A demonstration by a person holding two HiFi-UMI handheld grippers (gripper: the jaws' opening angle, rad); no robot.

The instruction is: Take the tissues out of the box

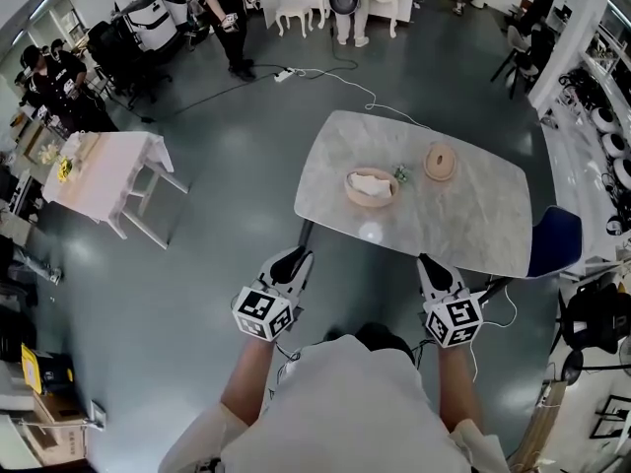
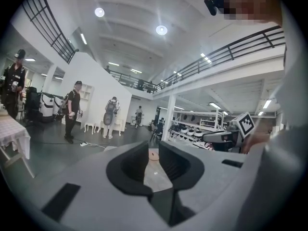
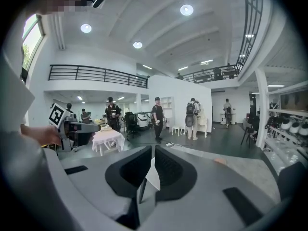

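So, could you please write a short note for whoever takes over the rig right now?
Left tongs: open, empty, just short of the table's near edge.
Right tongs: only a narrow slit apart, empty, also short of that edge.
Things: round wooden box mid-table, white tissues inside it, lid lying apart to its right in the head view.
Done: box is uncovered.
Left: reach in and take the tissues out.

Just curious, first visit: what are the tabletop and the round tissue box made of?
Tabletop: apparently polished marble or a marble-look slab; pale, mottled grey, with a glare spot. Round tissue box: probably light wood or bamboo; matte tan rim.
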